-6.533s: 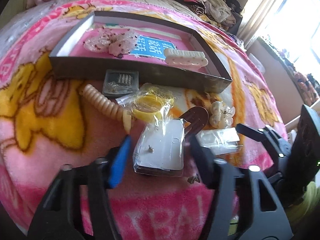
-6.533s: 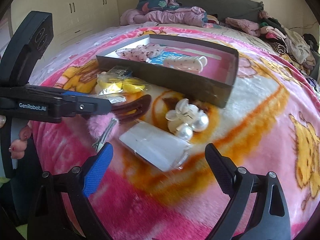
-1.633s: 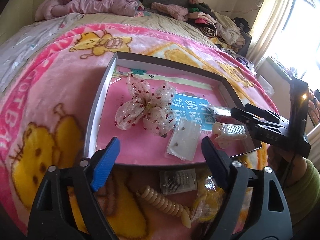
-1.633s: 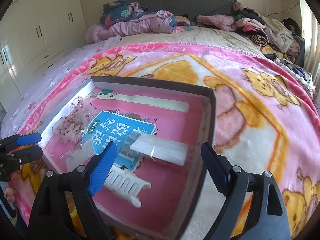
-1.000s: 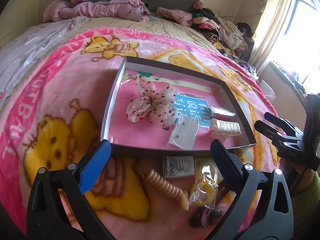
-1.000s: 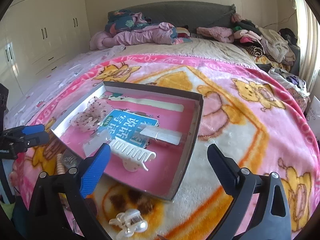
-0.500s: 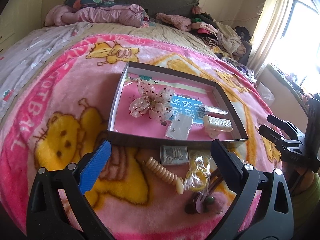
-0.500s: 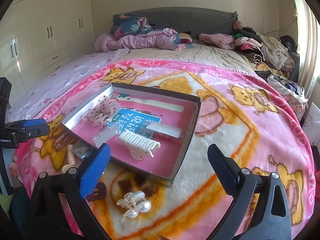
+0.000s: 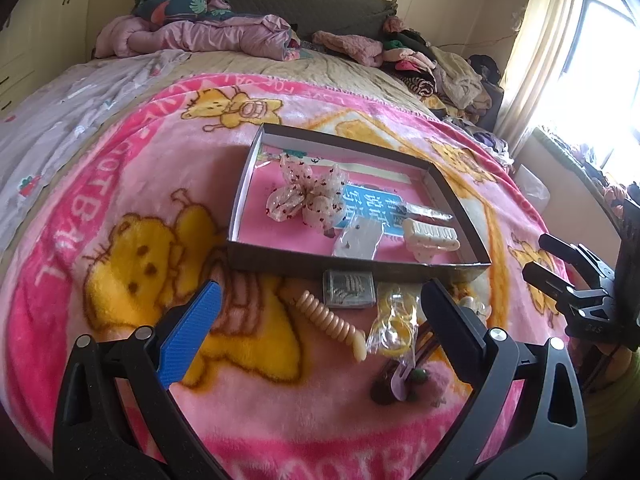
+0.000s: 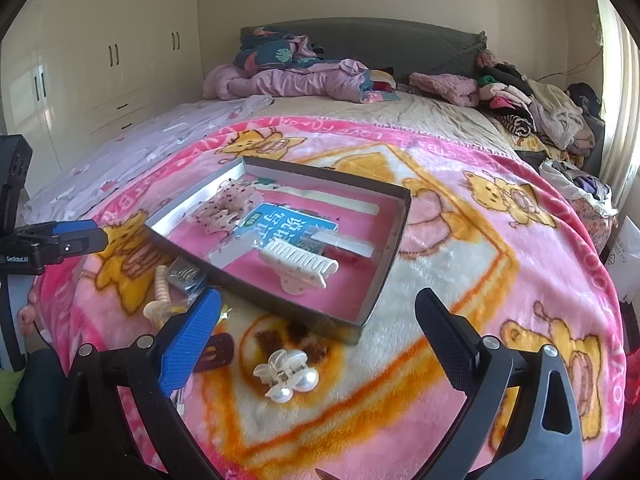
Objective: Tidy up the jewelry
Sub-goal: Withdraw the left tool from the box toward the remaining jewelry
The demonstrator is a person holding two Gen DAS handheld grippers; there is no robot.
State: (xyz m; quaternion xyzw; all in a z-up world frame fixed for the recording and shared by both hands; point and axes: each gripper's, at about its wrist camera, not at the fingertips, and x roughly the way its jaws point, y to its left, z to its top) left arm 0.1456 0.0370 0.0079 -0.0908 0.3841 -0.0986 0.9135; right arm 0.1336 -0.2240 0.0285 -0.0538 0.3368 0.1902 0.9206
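Note:
A shallow grey box (image 9: 352,262) with a pink floor lies on the blanket; it also shows in the right wrist view (image 10: 384,276). In it are a sheer flower bow (image 9: 310,196), a white claw clip (image 9: 430,236), a clear earring packet (image 9: 356,242) and a second clear packet (image 10: 342,242). In front of it lie a beige spiral hair tie (image 9: 332,322), a small clear case (image 9: 349,289), a bagged yellow ring (image 9: 394,326), a brown clip (image 9: 394,380) and a pearl claw clip (image 10: 286,376). My left gripper (image 9: 320,328) is open and empty. My right gripper (image 10: 316,332) is open and empty.
A pink cartoon blanket (image 9: 132,240) covers the bed. Piled clothes (image 9: 432,64) and bedding (image 10: 288,72) lie at the headboard. White wardrobes (image 10: 100,72) stand at the left, a bright window (image 9: 600,60) at the right.
Both grippers have released their clear packets into the box and pulled back and up from it. They stay open. The loose items in front have not moved.

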